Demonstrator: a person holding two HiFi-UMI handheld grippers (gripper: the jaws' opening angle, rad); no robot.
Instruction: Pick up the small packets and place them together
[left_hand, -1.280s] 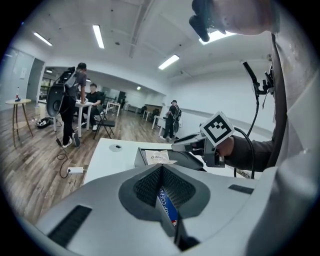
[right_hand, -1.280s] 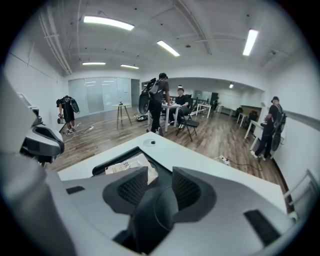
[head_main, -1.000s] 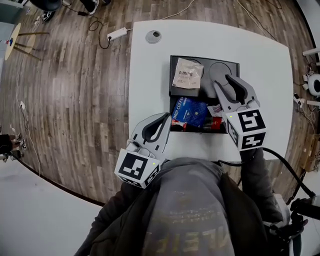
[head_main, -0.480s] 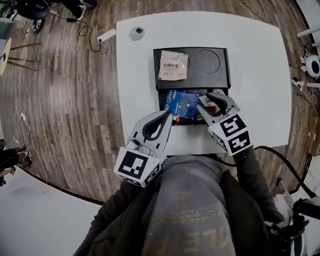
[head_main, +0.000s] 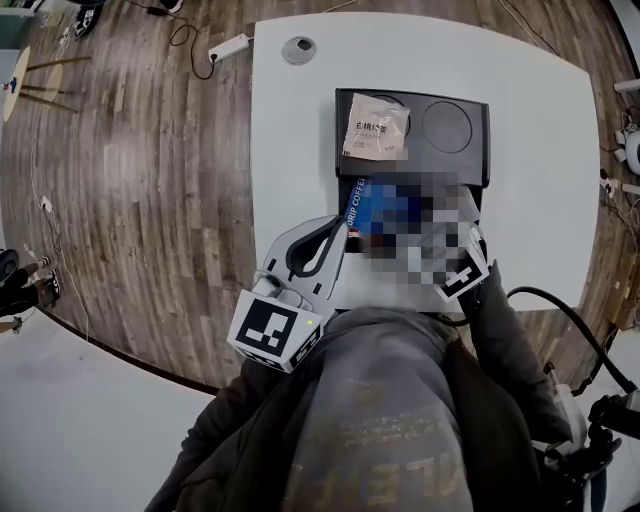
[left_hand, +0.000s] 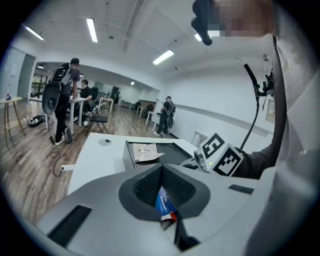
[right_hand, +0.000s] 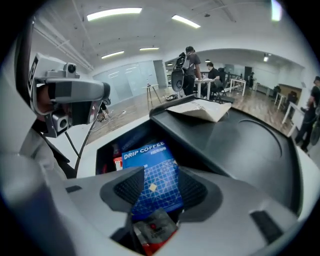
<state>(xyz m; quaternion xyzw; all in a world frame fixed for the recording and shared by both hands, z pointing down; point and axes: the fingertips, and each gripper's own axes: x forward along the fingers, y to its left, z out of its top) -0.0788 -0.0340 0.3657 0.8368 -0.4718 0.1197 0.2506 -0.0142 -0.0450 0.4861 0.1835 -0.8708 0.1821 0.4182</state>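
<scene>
A black tray (head_main: 484, 120) stands on the white table (head_main: 290, 150). A beige packet (head_main: 375, 127) lies on its raised far part. In the near compartment lie a blue drip-coffee packet (right_hand: 150, 165) and a small red packet (right_hand: 155, 231). My right gripper (right_hand: 160, 176) points down into that compartment. Its jaws have just been opening and stand apart on either side of the blue packet, not pressing on it. In the head view a mosaic hides most of this gripper. My left gripper (head_main: 337, 231) hovers at the tray's near left corner, its jaws closed tip to tip on nothing.
A round recess (head_main: 446, 125) marks the tray's far right. A grey grommet (head_main: 299, 47) sits in the table's far side, and a power strip (head_main: 230, 48) lies on the wooden floor. People and chairs (left_hand: 67, 102) are far off to the left.
My right gripper has come down from above the tray's far part into the near compartment, over the blue packet, with its jaws wider apart. The left gripper has stayed put.
</scene>
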